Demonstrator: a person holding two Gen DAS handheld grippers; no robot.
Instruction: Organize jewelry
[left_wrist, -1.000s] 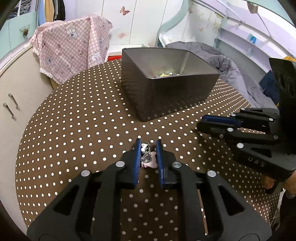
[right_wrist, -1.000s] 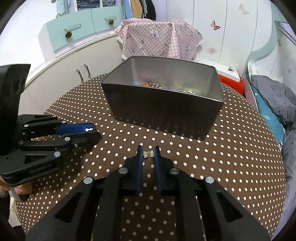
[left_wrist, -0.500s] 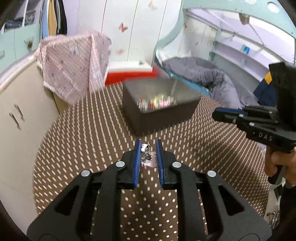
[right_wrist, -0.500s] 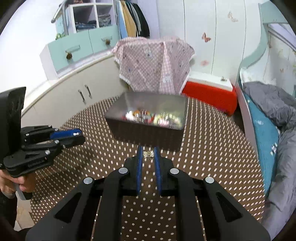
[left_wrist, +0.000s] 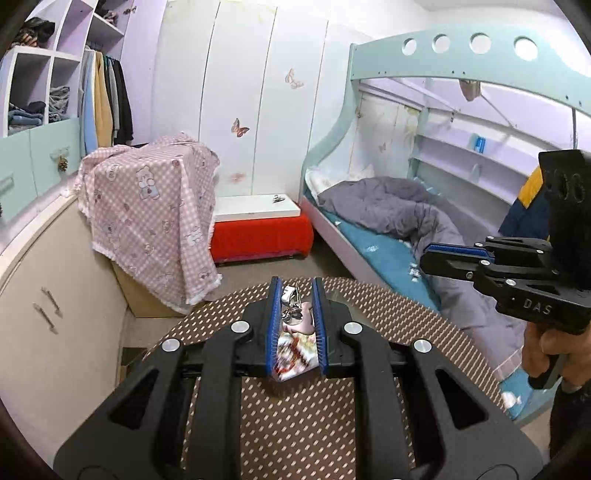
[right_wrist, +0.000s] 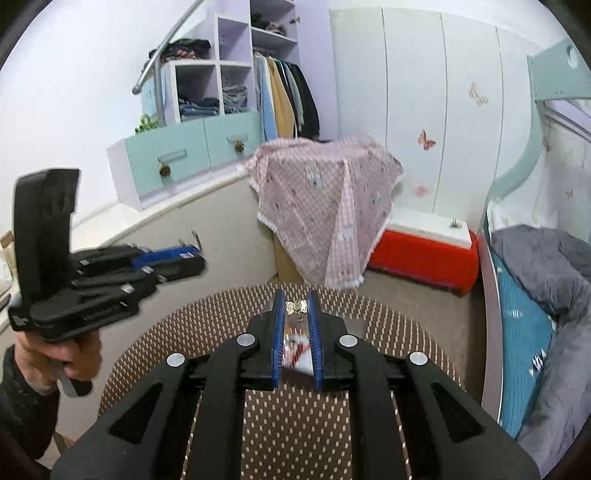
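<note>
A bunk bed (left_wrist: 461, 122) with a pale green frame and a rumpled grey quilt (left_wrist: 399, 210) fills the right side of the room, and white wardrobe doors (left_wrist: 258, 92) with butterfly stickers stand behind. A pink checked cloth (left_wrist: 155, 206) printed with bears drapes over a box beside a red chest (left_wrist: 258, 236) with a white lid. Below both cameras lies a round table (left_wrist: 295, 424) under a brown cloth with white dots.

The left gripper (left_wrist: 296, 295) is raised above the table, its blue-lined jaws clenched on a silver and pink charm (left_wrist: 295, 314). Colourful blurred items show low between the jaws; what they are cannot be told.

The right gripper (right_wrist: 296, 304) is likewise lifted, its jaws grasping a small gold bow-shaped earring (right_wrist: 296, 306) at the fingertips. Seen from the left camera, its black body carries the letters "DAS". The print on the left gripper's side, seen from the right camera, is too blurred to read.
</note>
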